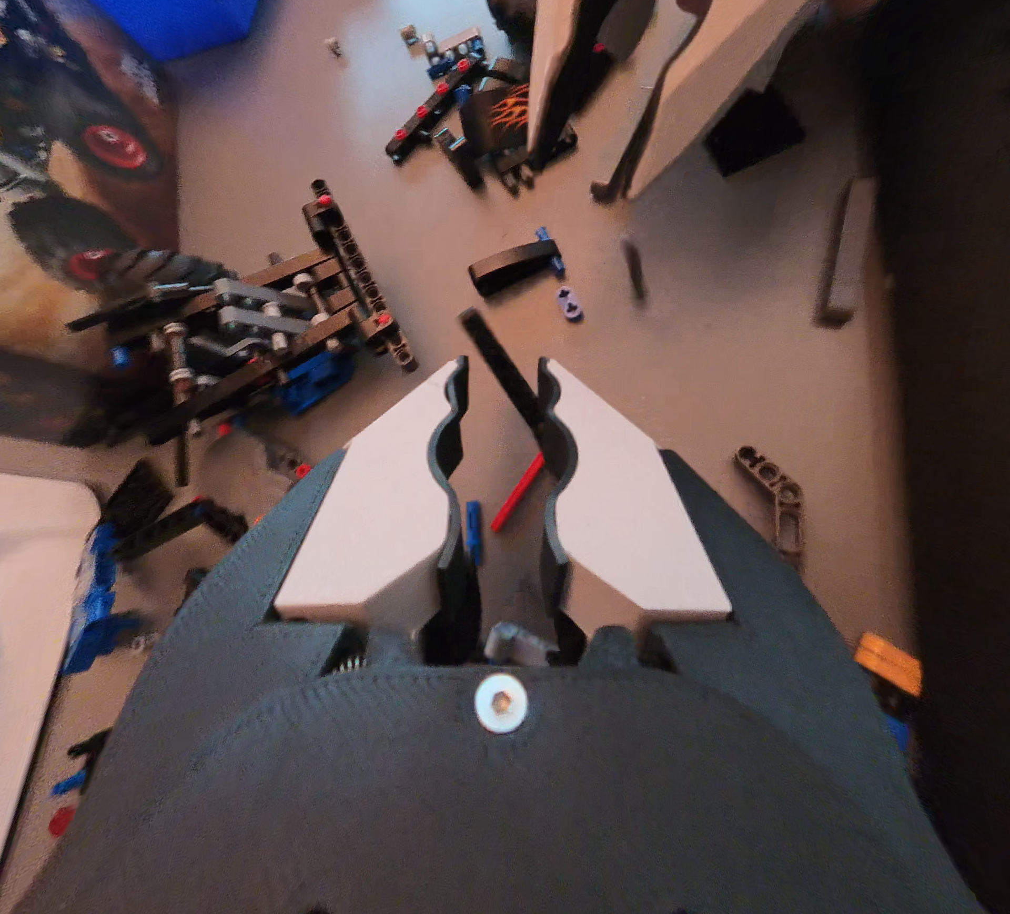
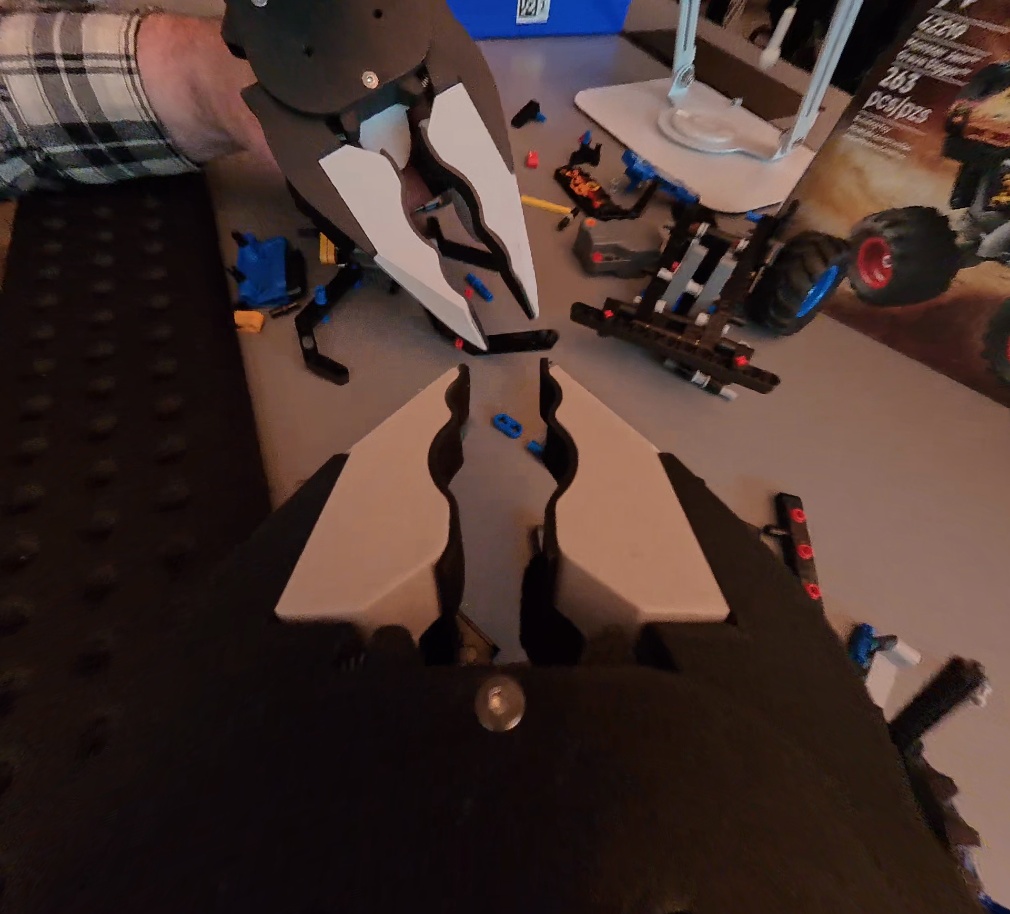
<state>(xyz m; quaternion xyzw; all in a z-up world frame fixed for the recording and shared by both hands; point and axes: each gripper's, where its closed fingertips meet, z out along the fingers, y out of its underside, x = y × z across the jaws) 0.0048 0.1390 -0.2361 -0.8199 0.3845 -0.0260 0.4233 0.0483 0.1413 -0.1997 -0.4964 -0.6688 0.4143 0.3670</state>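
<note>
The left gripper (image 1: 503, 368) hangs with its jaws narrowly parted over a thin black plastic rod (image 1: 494, 358). The rod lies flat on the grey tabletop (image 1: 683, 341), just beside the half-built black-and-grey toy chassis (image 1: 306, 319). Its long axis runs slantwise through the gap and passes under one finger. Whether it touches that finger I cannot tell, but it is not clamped.

The right gripper (image 2: 504, 368) faces it from the opposite side, also near the chassis. Its jaws are narrowly parted and empty, and a small blue link piece (image 2: 507, 424) lies between its fingers. Of the two, the left gripper is nearer the rod.
</note>
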